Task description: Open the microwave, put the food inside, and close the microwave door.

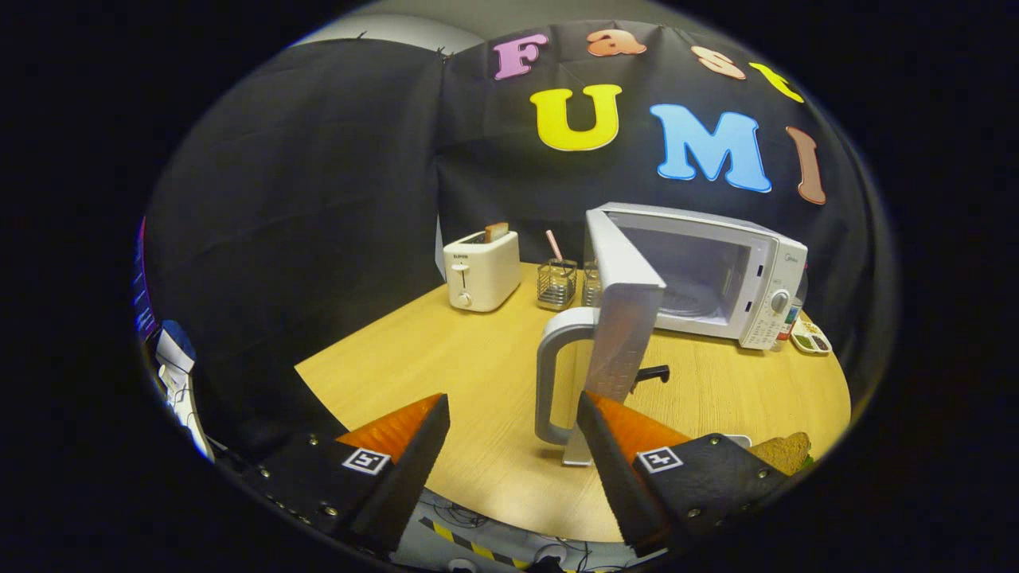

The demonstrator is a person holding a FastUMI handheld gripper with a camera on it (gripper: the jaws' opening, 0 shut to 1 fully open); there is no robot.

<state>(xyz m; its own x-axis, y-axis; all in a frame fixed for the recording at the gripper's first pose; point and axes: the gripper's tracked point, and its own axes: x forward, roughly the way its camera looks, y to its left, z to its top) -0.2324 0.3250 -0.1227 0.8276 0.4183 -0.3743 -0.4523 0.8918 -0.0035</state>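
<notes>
Currently, hand-held gripper [513, 434]: fingers spread wide, pinching nothing — low over the near edge of the tabletop [446, 350].
Microwave [716, 274]: white, at the far right of the tabletop, cavity exposed, glass turntable visible inside.
Microwave door [625, 318]: swung wide open toward the fingers, seen nearly edge-on; lower corner just ahead of the right finger.
Door handle [553, 382]: grey loop on the door's outer face, just beyond the gap between the fingers.
Food [784, 452]: sandwich of brown bread — on the tabletop beside the right finger, partly hidden behind it; not in the microwave.
Toaster [480, 270]: white, far side of the tabletop, left of the microwave, a slice standing in its slot.
Wire holder [556, 282]: between toaster and door, pink stick upright in it.
Small tray [810, 338]: beside the microwave's right end; contents too small to tell.
</notes>
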